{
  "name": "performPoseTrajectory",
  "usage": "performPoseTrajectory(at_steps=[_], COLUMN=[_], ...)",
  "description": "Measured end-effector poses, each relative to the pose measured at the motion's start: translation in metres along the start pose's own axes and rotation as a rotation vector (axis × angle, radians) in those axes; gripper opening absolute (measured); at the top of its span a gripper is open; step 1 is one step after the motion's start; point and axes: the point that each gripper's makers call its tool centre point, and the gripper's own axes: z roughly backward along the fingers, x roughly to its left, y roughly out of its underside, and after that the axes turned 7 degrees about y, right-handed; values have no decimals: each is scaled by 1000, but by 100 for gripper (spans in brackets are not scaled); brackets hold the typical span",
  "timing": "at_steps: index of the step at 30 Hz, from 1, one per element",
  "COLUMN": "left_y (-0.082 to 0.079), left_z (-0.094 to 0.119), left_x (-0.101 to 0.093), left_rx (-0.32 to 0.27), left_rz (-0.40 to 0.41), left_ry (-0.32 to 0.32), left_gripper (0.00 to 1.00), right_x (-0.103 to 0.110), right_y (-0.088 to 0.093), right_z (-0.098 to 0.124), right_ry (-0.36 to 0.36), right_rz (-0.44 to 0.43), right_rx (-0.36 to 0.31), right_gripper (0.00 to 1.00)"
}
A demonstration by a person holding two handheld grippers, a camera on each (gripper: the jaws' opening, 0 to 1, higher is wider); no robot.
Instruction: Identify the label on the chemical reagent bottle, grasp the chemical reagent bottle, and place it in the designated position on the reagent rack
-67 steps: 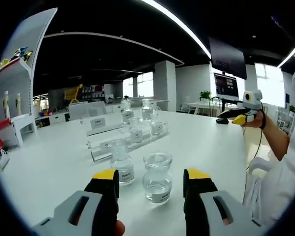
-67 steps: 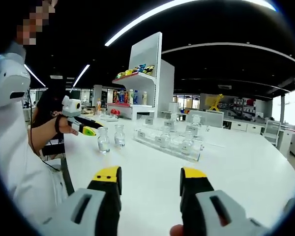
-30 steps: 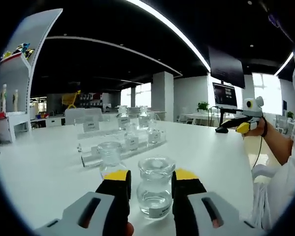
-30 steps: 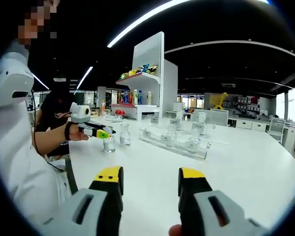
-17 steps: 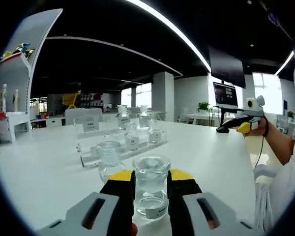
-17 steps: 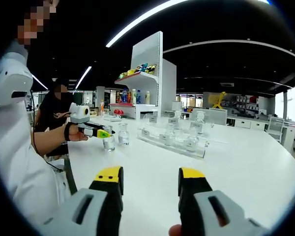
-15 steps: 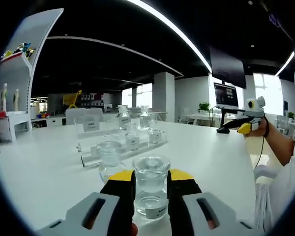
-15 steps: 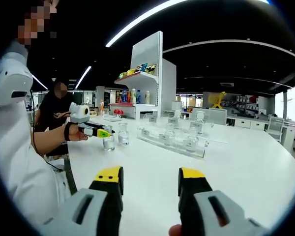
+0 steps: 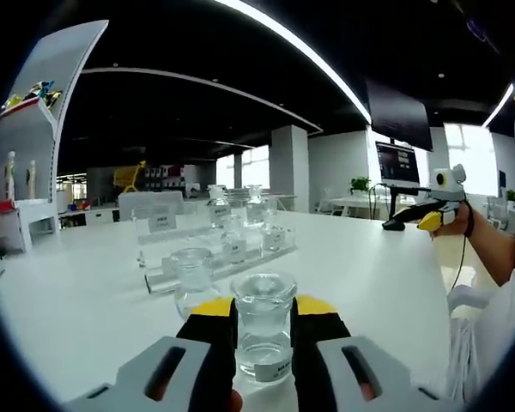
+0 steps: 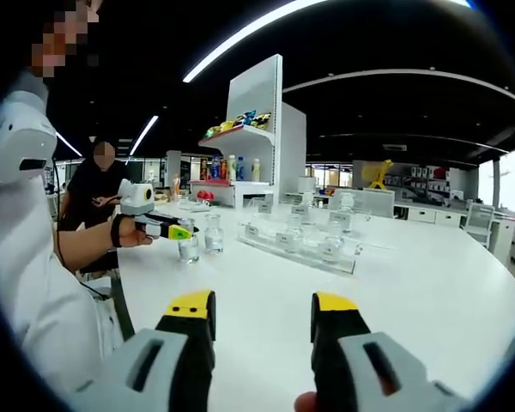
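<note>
My left gripper (image 9: 263, 311) is shut on a clear glass reagent bottle (image 9: 263, 330) with a wide stopper and a small white label low on its front. A second labelled bottle (image 9: 193, 279) stands just behind and to the left of it. The clear acrylic reagent rack (image 9: 219, 255) lies farther back on the white table, with several small bottles and label cards in it. In the right gripper view, my right gripper (image 10: 262, 319) is open over bare table, and the left gripper (image 10: 173, 230) holds its bottle (image 10: 188, 248) beside the other bottle (image 10: 213, 235), left of the rack (image 10: 297, 248).
A white display shelf (image 10: 257, 142) with coloured items stands at the table's far side. A monitor (image 9: 396, 161) sits on a far desk. A seated person (image 10: 99, 193) is behind the table's left end. The person's white sleeve (image 10: 34, 283) fills the left of the right gripper view.
The left gripper closed in around the stoppered bottle and shut on it. The right gripper stayed open and nearly still.
</note>
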Motion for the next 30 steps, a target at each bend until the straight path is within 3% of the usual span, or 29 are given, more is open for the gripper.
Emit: performPoseTrajectory(at_steps=[8, 19, 30], left_y=[-2, -8, -9], left_z=[4, 9, 12], left_x=[-5, -4, -3], left_rx=[-16, -18, 5], left_rz=[35, 18, -2], left_ry=[10, -16, 2], left_gripper=[24, 24, 24], right_x=[1, 0, 1], right_y=[1, 2, 2], right_z=[0, -2, -3], right_ry=[0, 3, 2], right_rz=[3, 6, 8], right_rx=[4, 11, 16], right_gripper=[43, 42, 42])
